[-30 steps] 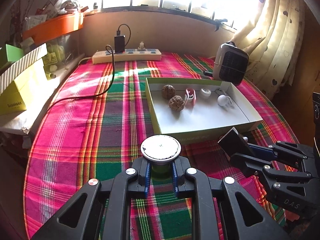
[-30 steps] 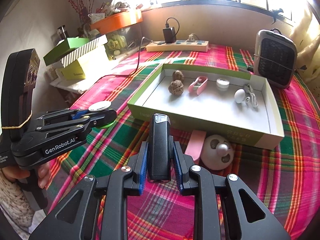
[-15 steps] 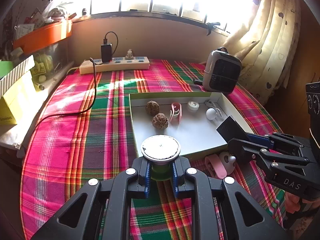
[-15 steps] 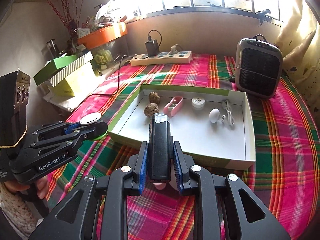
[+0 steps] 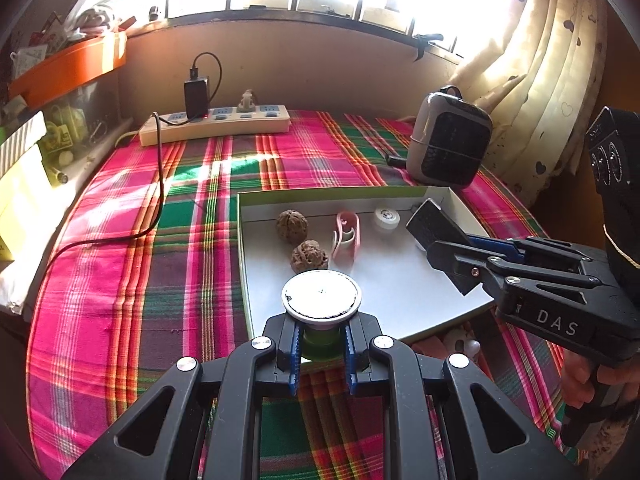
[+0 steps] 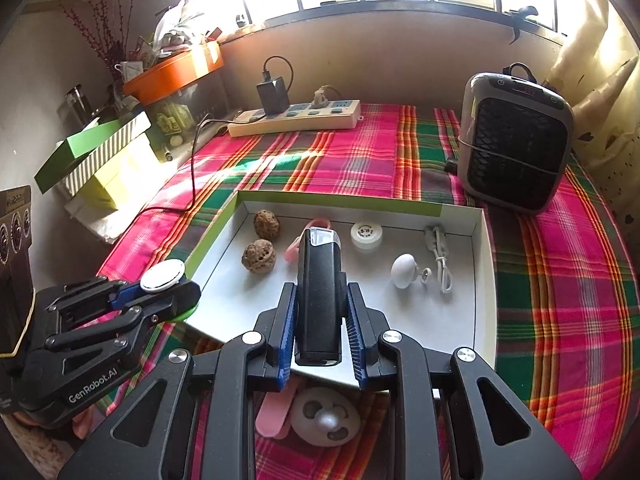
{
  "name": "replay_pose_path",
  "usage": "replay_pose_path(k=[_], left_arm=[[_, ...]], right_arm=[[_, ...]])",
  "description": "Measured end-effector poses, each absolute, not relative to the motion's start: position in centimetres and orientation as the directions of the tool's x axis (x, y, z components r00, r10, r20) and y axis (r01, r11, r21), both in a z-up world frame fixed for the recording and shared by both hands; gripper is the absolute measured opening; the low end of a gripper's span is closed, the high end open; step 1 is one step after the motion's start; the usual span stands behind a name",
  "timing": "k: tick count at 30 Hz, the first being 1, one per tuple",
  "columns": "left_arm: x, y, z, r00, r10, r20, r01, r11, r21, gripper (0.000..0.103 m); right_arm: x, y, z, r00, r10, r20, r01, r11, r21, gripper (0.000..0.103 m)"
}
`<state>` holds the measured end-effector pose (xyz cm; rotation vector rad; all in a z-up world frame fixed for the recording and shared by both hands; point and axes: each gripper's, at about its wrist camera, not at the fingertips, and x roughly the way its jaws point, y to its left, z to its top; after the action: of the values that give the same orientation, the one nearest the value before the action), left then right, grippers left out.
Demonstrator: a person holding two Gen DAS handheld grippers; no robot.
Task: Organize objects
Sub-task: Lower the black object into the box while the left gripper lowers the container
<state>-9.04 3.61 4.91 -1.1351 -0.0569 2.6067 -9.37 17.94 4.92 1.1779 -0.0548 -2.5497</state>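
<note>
1. Gripping a small green jar with a round white lid (image 5: 321, 297), left gripper (image 5: 320, 354) with blue pads closed tight on the green body just under the lid; held above the near left edge of the shallow white cardboard tray with green outer walls (image 5: 400, 292).
2. Clamping a black oblong device with a clear tip (image 6: 318, 300), right gripper (image 6: 320, 354) with jaws narrow on its sides; device upright along the fingers, over the near edge of the tray.
3. Lying inside the tray toward its far left corner: two brown wrinkled walnuts (image 6: 262, 242), one behind the other, close together but apart.
4. Resting just right of the walnuts: a pink plastic clip (image 5: 347, 238), partly hidden behind the black device in the right wrist view.
5. Sitting near the far wall of the tray: a small white round tin with a printed lid (image 6: 366, 236); further right, a white egg-shaped knob with a metal ring (image 6: 405, 271) and a coiled white cable (image 6: 440, 260) beside it.
6. Left outside the tray, against its near wall, on the cloth: a white round piece with dark cut-outs (image 6: 325, 420) and a pink flat strip (image 6: 274, 412) touching it, both under the right gripper.
7. Standing beyond the tray's far right corner: a grey and black portable heater (image 6: 514, 144).
8. Stretched along the far edge of the table: a cream power strip (image 5: 216, 126) with a black charger plugged in, black cord trailing across the cloth toward the left edge.
9. Covering the table: a pink, green and red plaid cloth (image 5: 120, 280), sunlit near the far side.
10. Crowding the left edge: green, striped and yellow boxes (image 6: 100, 160) and an orange tray of clutter; bright window behind, cream curtain at right.
</note>
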Motion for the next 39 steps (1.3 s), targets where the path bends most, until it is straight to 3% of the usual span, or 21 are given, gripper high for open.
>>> replay_pose_path(k=[39], left_arm=[[-12.5, 5.2, 1.7, -0.613, 0.252, -0.749, -0.247, -0.961, -0.122, 0.015]], right_arm=[[-15.8, 16.4, 0.9, -0.530, -0.237, -0.814, 0.232, -0.964, 0.129, 0.025]])
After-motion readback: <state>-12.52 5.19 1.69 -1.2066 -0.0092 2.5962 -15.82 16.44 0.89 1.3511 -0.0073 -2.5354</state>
